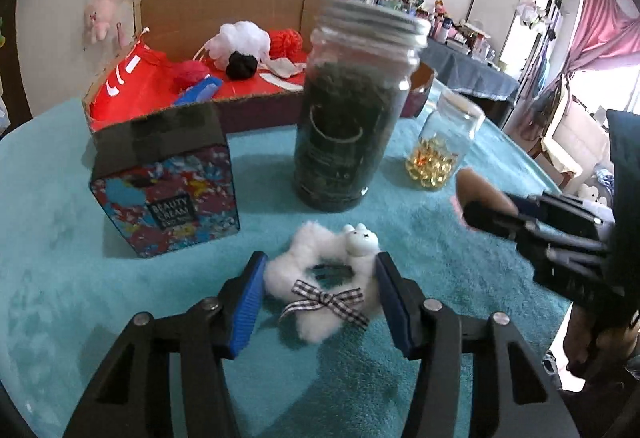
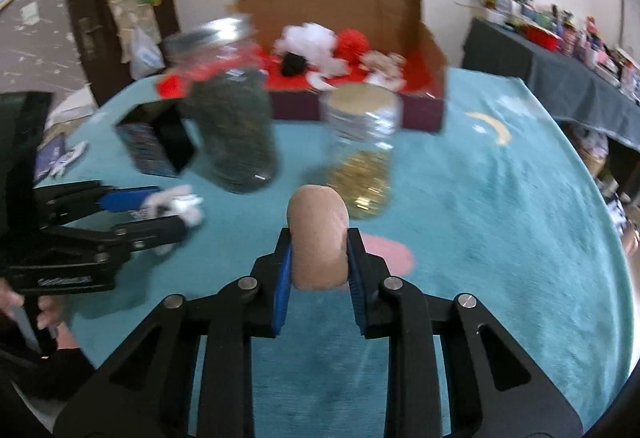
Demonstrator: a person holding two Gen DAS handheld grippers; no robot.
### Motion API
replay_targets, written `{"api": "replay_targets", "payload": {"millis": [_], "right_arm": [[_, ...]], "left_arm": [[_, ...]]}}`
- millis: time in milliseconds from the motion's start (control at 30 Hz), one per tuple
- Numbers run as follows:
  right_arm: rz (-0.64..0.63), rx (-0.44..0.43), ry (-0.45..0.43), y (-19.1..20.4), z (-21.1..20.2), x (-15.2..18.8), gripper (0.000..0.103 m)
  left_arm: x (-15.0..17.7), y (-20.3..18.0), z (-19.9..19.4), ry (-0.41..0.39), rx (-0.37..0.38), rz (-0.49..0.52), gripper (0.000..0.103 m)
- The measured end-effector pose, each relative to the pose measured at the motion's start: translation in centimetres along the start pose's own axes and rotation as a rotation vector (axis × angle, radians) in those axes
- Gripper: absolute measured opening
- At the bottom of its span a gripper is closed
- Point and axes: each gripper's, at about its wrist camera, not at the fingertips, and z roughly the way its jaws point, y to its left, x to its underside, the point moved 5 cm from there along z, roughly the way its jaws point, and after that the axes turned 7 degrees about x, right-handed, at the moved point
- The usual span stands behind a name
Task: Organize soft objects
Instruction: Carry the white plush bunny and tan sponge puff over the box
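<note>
My left gripper [image 1: 320, 298] clamps the white fluffy scrunchie [image 1: 320, 290] on the teal cloth [image 1: 120, 298]; my right gripper [image 2: 318, 266] pinches the tan puff [image 2: 318, 238]. The cardboard box [image 1: 160, 113] of soft items lies straight ahead beyond both jars, the left gripper nearer.

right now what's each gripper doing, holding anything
Left gripper: closed on the white fluffy scrunchie, fingers pressing both sides.
Right gripper: closed on the tan soft piece.
</note>
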Motion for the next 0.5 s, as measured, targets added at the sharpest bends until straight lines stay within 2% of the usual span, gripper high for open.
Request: {"api": "replay_targets", "payload": {"millis": [200,500], "right_arm": [[-0.039,-0.082,-0.004,3.1,-0.2,-0.7,0.024],[-0.038,-0.108,0.007,3.8,0.4,-1.1,0.024]], "left_arm": [[-1.1,0.3,-0.8,-0.030,0.005,0.027,0.057],[-1.6,0.6,-0.7,-0.041,0.017,0.041,0.057]]}}
